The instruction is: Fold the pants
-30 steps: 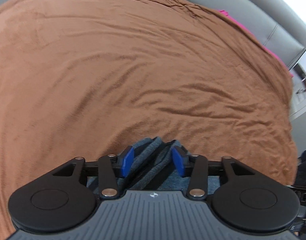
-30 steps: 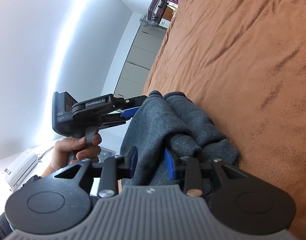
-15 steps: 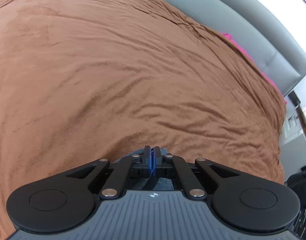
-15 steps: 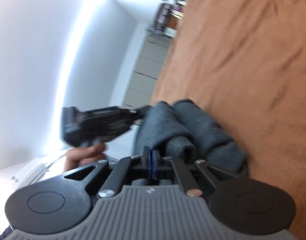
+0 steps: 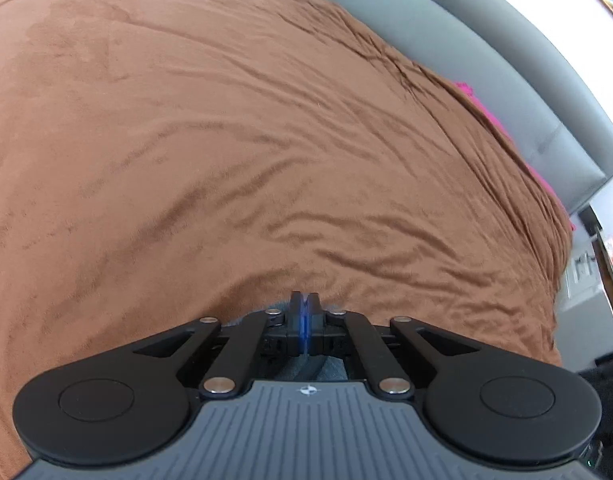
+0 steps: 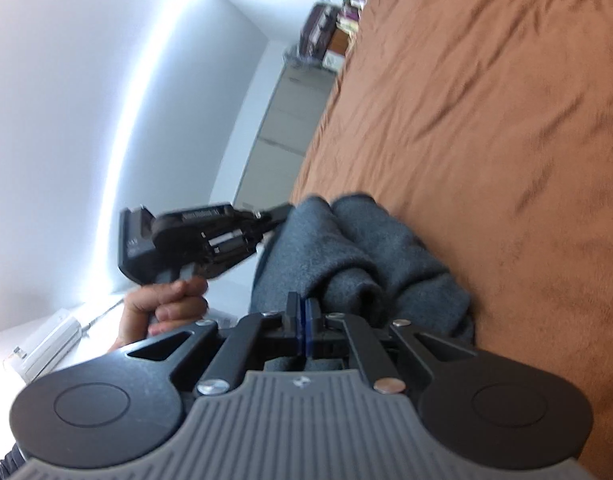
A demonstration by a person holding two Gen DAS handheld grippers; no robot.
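Observation:
The grey pants (image 6: 366, 248) lie bunched in thick folds at the near edge of the brown bed cover (image 6: 486, 120). My right gripper (image 6: 305, 312) is shut, pinching the near fold of the fabric. In the right wrist view, a hand (image 6: 166, 304) holds my left gripper (image 6: 282, 211), whose tips reach into the far end of the bundle. In the left wrist view, the left gripper (image 5: 305, 304) is shut on the pants (image 5: 330, 368). Only a small grey patch shows under its fingers.
The brown cover (image 5: 226, 140) spreads wide and wrinkled ahead of the left gripper. A grey padded headboard (image 5: 466, 60) and a strip of pink cloth (image 5: 466, 90) border its far right side. White drawers (image 6: 282, 120) and cluttered furniture (image 6: 318, 36) stand beyond the bed.
Both grippers stood open around the grey fabric and have closed on it. The left view has rolled and tipped, so less of the pants shows.

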